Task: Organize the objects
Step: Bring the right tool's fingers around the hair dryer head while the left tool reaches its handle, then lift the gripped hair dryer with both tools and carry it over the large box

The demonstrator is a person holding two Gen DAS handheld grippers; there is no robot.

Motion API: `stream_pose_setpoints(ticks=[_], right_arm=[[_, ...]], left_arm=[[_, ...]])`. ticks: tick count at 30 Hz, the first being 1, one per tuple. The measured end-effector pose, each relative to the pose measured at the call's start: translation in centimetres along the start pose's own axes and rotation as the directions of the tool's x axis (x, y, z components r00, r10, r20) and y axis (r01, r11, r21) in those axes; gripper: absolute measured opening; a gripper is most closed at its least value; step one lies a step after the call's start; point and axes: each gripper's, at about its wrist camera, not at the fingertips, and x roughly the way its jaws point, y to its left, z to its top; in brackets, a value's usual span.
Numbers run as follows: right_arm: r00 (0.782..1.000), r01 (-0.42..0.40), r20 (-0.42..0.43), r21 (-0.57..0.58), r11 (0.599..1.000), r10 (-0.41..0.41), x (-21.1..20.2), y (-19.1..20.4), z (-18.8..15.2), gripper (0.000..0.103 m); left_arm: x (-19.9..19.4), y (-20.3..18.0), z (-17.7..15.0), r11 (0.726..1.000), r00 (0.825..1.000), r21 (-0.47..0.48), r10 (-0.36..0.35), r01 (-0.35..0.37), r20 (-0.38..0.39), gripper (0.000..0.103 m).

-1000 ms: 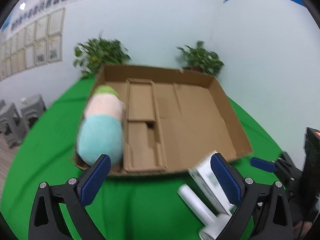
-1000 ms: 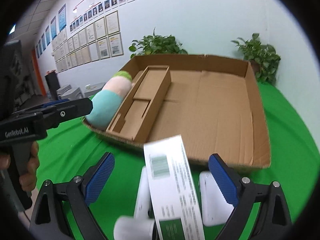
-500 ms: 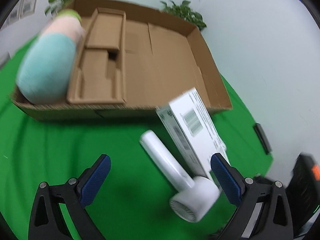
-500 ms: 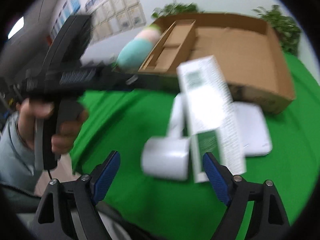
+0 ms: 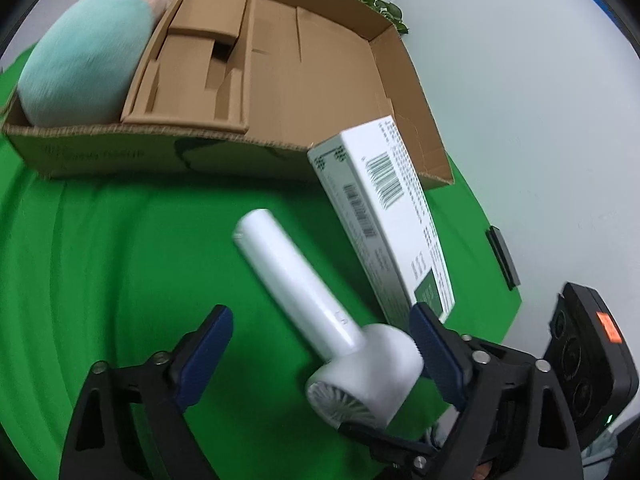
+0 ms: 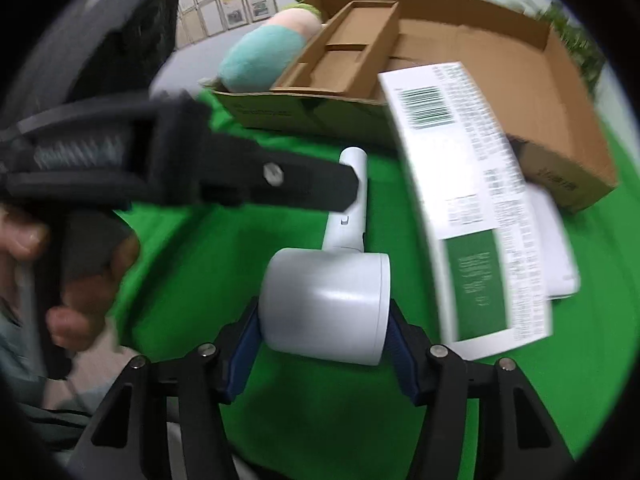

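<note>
Left wrist view: the white plastic handheld fan with a round head and a straight handle [image 5: 320,312] is seen lying on the green cloth-covered table [image 5: 100,260], just in front of the shallow brown cardboard tray [image 5: 404,92]. The left gripper [image 5: 320,344] is brought down over the lower handle and head, with its blue-padded jaws closing but not yet pressing; one pad stands near the head and the other well clear, so nothing is held by it. A white rectangular carton with barcodes and a green label [image 5: 388,216] leans just beside the fan, and a pastel plush cushion in teal and pink [image 5: 88,48] is lodged in the tray's left compartment, beside a folded cardboard insert [image 5: 200,56].

Right wrist view: the fan head [image 6: 328,304] is seen between the blue pads of the right gripper [image 6: 324,340], whose jaws are closing; the pads appear to touch both sides of the head, though how firm the hold is cannot be told through the blur. The left gripper's black arm [image 6: 240,184], held in a person's hand [image 6: 72,276], crosses over the handle. The carton [image 6: 468,208] lies partly over a flat white object [image 6: 560,248].

For a good pick, the head should be squeezed across its curved sides, squarely and centred, since smooth round plastic is likely to slip or rotate. A second grip on the handle would steady it. The lift should be kept straight, clear of the leaning carton, which could be toppled or dragged.
</note>
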Motion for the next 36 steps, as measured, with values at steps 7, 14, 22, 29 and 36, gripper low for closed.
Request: stream_pose_setpoints(ticks=[7,14,22,29,36], right_arm=[[1.0,-0.018,-0.019,-0.014,1.0,0.018,0.5,1.0,-0.1,0.062],[0.999,-0.03,-0.038,0.018,0.999,0.03,0.2,0.9,0.2,0.059],[1.0,-0.003,-0.021,0.022,1.0,0.003,0.7,1.5,0.8,0.058],[0.994,0.069,0.086,-0.022,0.997,-0.067,-0.9,2.8,1.9,0.057],[0.968,0.11,0.229,-0.022,0.994,-0.102,-3.3,2.9,5.3,0.057]], left_arm=[[0.7,2.3,-1.1,0.993,0.996,-0.089,-0.079,0.075,-0.039,0.075],[2.4,2.9,-0.1,0.99,0.995,-0.131,-0.072,0.061,-0.075,0.066],[2.3,3.0,0.2,0.99,0.995,-0.131,0.051,-0.061,-0.08,0.039],[-0.5,1.3,1.5,0.994,0.997,-0.079,0.076,-0.074,0.011,0.034],[-5.6,-3.2,5.3,0.991,0.983,0.054,0.117,-0.125,0.138,0.03]])
